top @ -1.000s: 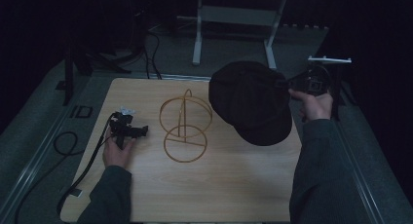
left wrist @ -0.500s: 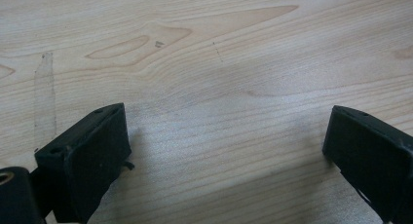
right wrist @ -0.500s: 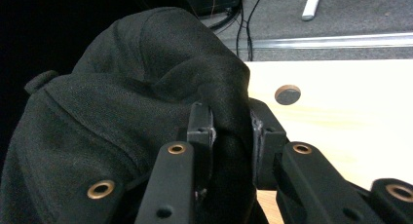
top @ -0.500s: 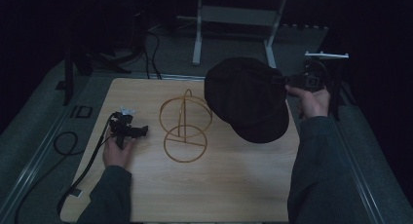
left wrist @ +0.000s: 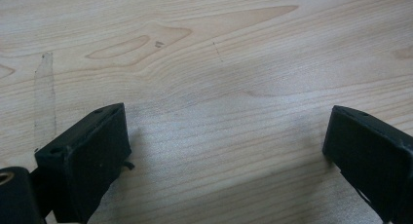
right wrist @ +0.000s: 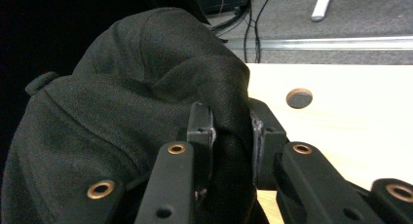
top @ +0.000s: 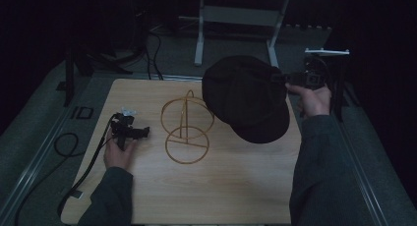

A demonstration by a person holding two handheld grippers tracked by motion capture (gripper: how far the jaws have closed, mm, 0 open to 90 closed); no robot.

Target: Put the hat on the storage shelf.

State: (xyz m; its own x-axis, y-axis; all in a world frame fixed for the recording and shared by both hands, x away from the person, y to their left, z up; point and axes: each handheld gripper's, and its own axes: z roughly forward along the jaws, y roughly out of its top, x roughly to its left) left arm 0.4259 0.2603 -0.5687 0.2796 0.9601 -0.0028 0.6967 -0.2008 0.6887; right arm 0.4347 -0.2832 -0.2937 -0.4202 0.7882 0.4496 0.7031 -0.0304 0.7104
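A black cap [top: 248,98] hangs in the air over the right half of the wooden table [top: 236,186], its brim tilted down toward the front. My right gripper [top: 295,79] is shut on the cap's back edge; in the right gripper view the jaws pinch a fold of the cap's cloth [right wrist: 146,112]. A gold wire stand [top: 187,127] with a round base and an upright ring sits mid-table, just left of the cap. My left gripper [top: 140,132] rests low on the table at the left, open, with bare wood [left wrist: 219,87] between its fingers [left wrist: 87,156].
A black cable [top: 74,177] trails from the left gripper off the table's left front edge. A round brown plug [right wrist: 298,98] sits in the tabletop. Beyond the table is grey floor with a white desk frame [top: 236,19] and cables.
The cap and my right gripper have shifted a little to the left and up, bringing the cap closer to the wire stand. The left gripper has stayed put.
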